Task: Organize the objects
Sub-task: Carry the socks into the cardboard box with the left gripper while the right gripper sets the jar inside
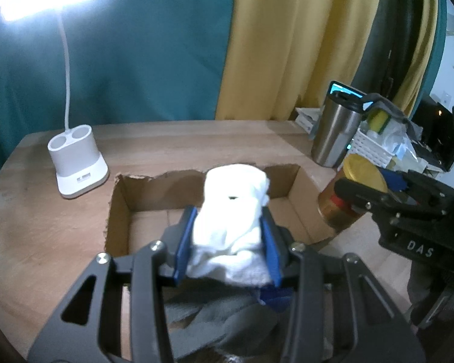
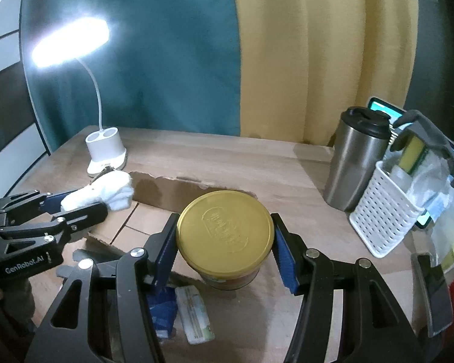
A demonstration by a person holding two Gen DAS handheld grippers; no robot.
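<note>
The left gripper [image 1: 230, 242] is clamped on a rolled white cloth [image 1: 233, 208]; both blue pads [image 1: 184, 242] press into its sides. The cloth is held above the open cardboard box [image 1: 121, 211], over the box's near wall, and its upper end rises past the torn far wall in the left wrist view.

The right gripper [image 2: 225, 248] is clamped on a round tin with a gold lid [image 2: 224, 230]. The blue pads [image 2: 284, 257] bear on the tin just below the lid rim. The tin stands upright at the right side of the box, near its right-hand wall; whether its base rests on the wooden table [image 2: 257, 163] cannot be determined.

A white desk lamp [image 1: 77, 160], switched on, stands on the table to the left of the box and just behind its far left corner. A stainless steel travel mug [image 2: 355, 160] with a black lid stands to the right of the box, beyond its far right corner. A white perforated plastic basket [image 2: 381, 214] filled with assorted items touches the right side of the mug. A small packet [image 2: 193, 314] lies on the table at the near side of the box, below the tin.
</note>
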